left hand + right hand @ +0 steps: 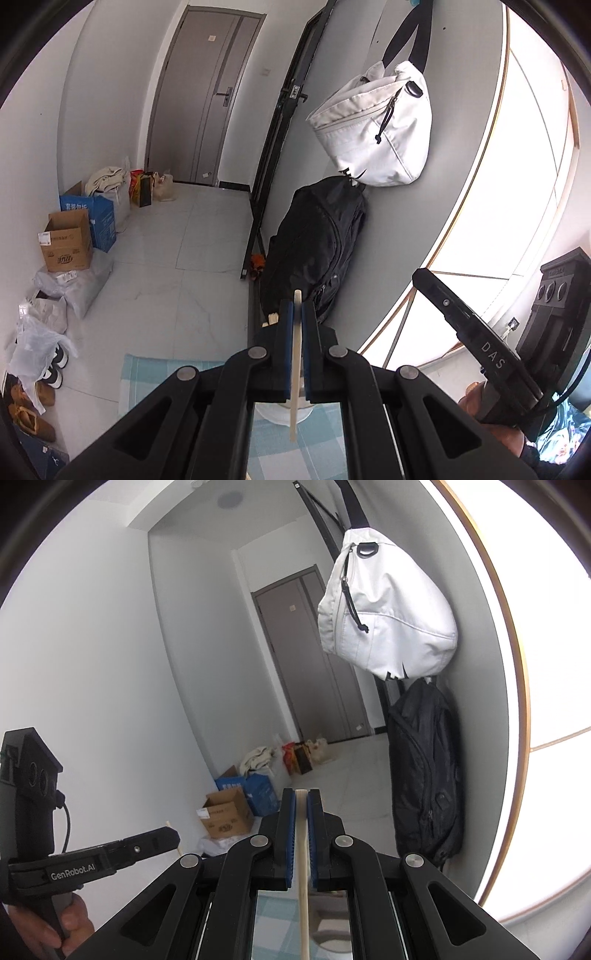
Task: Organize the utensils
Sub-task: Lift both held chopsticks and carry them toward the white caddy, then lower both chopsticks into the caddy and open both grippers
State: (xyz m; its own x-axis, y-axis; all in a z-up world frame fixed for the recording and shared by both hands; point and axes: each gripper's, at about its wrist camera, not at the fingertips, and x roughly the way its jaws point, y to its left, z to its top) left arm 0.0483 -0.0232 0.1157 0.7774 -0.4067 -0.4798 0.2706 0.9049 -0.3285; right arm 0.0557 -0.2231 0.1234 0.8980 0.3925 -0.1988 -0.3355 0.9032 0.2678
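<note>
Two chopsticks gripped: left gripper [295, 314] clenched on chopstick [295, 369] | right gripper [301, 801] clenched on second chopstick [302, 867] at 12 o'clock | placement pending, holder not seen

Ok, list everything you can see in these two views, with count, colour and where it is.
wooden stick: one per gripper, pale, clamped between the pads; other one
white bag: one, hanging on the wall
black backpack: one, below the white bag
door: one, grey, far end
cardboard boxes: one brown, one blue, by the left wall
checked cloth: one, light blue, beneath the grippers
left gripper: black, blue pads, shut
right gripper: black, blue pads, shut
hand: holding the left gripper's handle
</note>
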